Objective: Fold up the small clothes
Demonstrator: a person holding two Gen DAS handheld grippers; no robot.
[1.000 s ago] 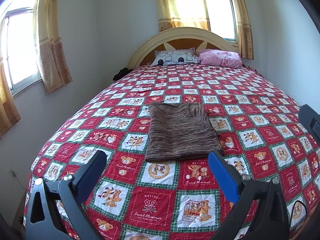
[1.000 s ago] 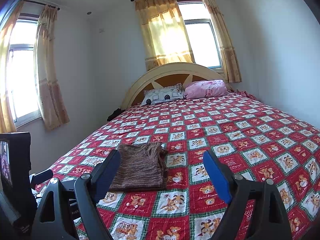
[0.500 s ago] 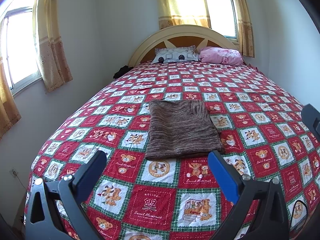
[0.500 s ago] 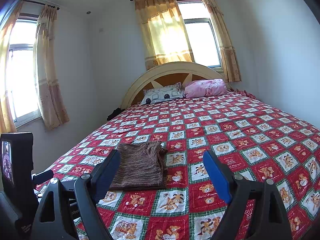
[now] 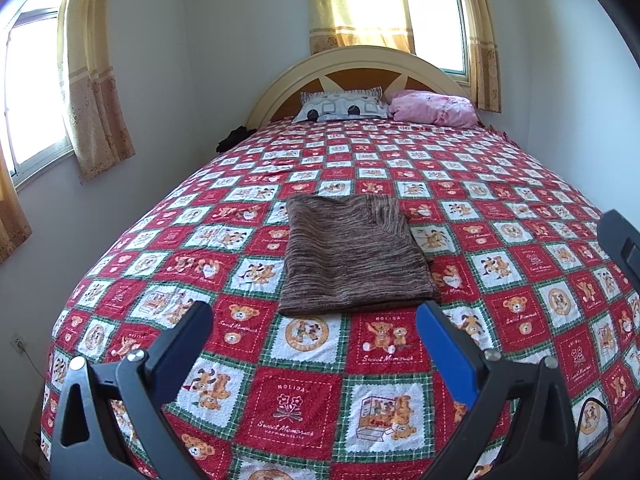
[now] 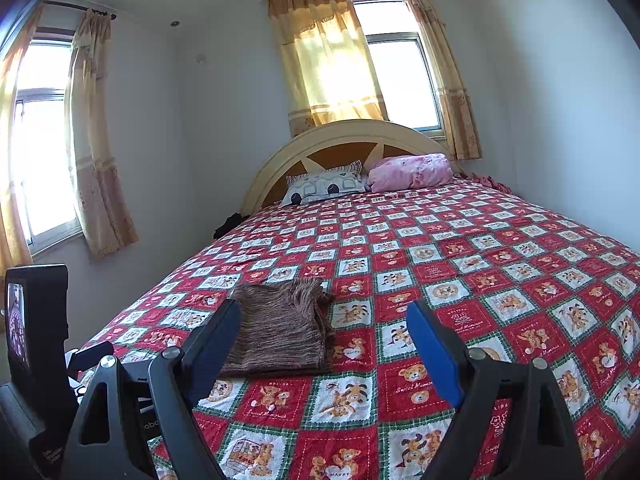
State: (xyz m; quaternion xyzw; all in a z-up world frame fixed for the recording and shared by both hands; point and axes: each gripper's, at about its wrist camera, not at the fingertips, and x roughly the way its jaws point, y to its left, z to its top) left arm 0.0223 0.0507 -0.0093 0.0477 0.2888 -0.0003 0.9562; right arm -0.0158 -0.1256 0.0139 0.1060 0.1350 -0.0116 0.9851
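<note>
A brown striped knit garment (image 5: pixel 352 258) lies folded flat in a rectangle on the red patchwork bedspread (image 5: pixel 304 400). It also shows in the right wrist view (image 6: pixel 278 330), left of centre. My left gripper (image 5: pixel 314 316) is open and empty, held above the bed just short of the garment's near edge. My right gripper (image 6: pixel 324 318) is open and empty, held above the bed to the right of the garment. Neither gripper touches the cloth.
A grey patterned pillow (image 5: pixel 344 109) and a pink pillow (image 5: pixel 434 108) lie at the headboard (image 5: pixel 360 64). A dark item (image 5: pixel 234 138) sits at the bed's far left edge. The left gripper's body (image 6: pixel 36 320) shows at the right wrist view's left edge. Walls and curtained windows surround the bed.
Both grippers have tilted up and drawn back slightly; the garment sits a little lower in each view. Both stay open and the cloth has not moved.
</note>
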